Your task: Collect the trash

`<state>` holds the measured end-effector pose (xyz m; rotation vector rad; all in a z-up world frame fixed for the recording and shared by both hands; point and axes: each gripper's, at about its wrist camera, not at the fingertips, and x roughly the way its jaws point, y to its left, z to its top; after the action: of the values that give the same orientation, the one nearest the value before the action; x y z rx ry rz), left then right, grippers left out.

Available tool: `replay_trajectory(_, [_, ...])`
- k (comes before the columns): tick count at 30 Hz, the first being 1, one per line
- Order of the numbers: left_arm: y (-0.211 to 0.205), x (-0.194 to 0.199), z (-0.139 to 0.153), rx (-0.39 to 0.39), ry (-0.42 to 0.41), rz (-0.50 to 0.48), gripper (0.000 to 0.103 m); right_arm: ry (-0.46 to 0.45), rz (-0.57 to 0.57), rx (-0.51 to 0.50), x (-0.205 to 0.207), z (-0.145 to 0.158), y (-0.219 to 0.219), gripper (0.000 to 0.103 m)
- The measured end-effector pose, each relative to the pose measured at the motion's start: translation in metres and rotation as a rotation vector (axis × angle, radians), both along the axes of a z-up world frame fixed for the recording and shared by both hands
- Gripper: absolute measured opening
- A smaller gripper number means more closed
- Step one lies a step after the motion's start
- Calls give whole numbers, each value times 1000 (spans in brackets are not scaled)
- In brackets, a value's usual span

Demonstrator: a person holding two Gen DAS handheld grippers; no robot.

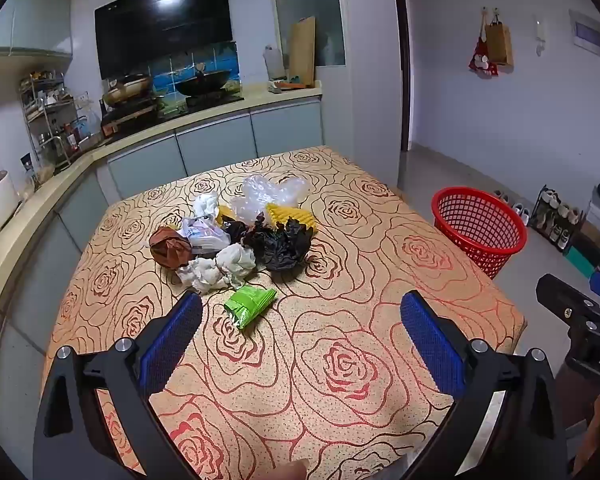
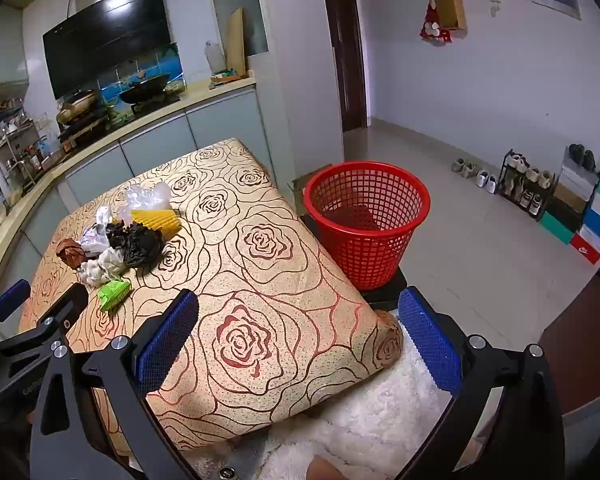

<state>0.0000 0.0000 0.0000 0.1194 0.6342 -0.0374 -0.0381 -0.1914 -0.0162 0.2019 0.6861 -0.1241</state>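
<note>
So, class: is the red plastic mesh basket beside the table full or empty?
Empty, as far as visible. The red plastic mesh basket stands upright; only its dark bottom shows through the open rim.

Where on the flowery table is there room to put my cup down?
Bare tablecloth lies between the green wrapper and the near edge, and between the black bag and the red basket side. It is crowded around the crumpled tissues.

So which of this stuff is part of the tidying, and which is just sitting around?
Part of the job:
- green wrapper
- white tissue wads
- black bag
- brown paper ball
- clear plastic
- yellow foam
- red basket

Just lying about:
- wok
- shoe rack
- hanging paper bag
</note>
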Motion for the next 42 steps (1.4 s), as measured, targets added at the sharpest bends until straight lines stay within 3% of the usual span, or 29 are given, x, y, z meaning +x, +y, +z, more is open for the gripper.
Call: replay_trajectory(42, [2,-2,1,6,0,2,96,2,-1,-2,1,0,-4,98])
